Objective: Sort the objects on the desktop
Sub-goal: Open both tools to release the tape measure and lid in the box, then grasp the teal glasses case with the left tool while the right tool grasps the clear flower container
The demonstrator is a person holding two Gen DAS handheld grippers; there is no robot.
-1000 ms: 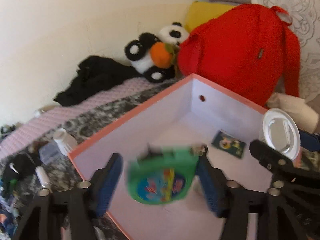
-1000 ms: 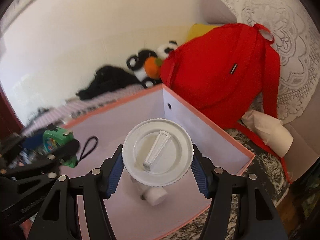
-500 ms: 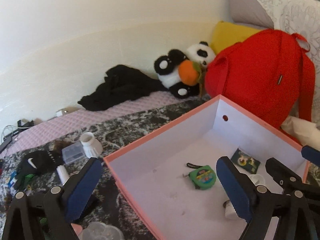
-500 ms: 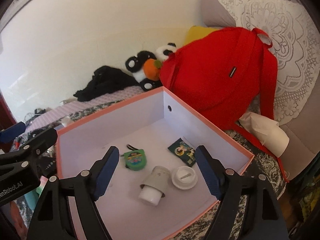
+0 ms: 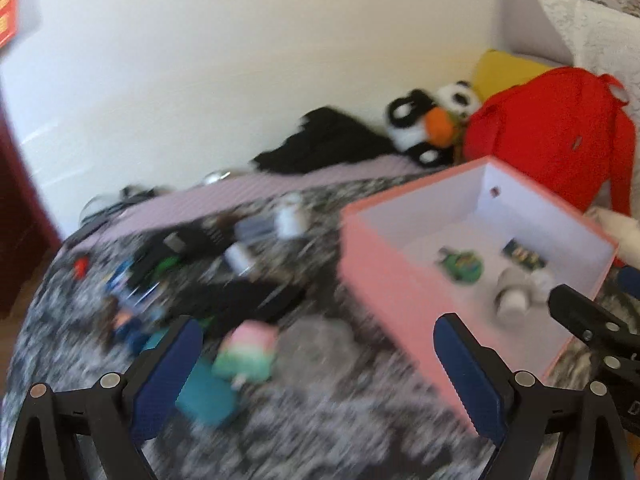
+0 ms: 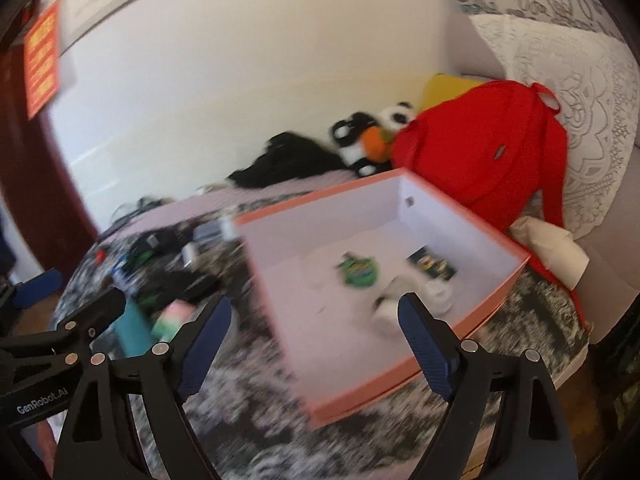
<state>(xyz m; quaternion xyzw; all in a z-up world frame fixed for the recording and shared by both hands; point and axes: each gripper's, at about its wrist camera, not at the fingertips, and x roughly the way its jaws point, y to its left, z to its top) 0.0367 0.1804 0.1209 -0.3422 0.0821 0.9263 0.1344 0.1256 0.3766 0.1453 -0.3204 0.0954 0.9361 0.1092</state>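
Observation:
A pink box (image 5: 384, 280) (image 6: 360, 388) with a white inside holds a green tape measure (image 5: 464, 266) (image 6: 360, 271), a white jar with its lid (image 5: 516, 292) (image 6: 434, 294) and a small dark card (image 5: 524, 255) (image 6: 432, 265). My left gripper (image 5: 316, 364) is open and empty above a pink-and-green toy (image 5: 248, 350) and a teal object (image 5: 204, 396) left of the box. My right gripper (image 6: 314, 340) is open and empty above the box's near side. Both views are blurred.
Small clutter (image 5: 168, 268) covers the patterned cloth left of the box: a white bottle (image 5: 290, 216), dark items, a clear lid (image 5: 316, 340). A red backpack (image 5: 548, 136), a panda toy (image 5: 432, 120) and black clothes (image 5: 328, 148) lie behind.
Both grippers let go of their objects into the box, the tape measure and the white jar, then pulled back and swung left. The left view now faces the clutter beside the box.

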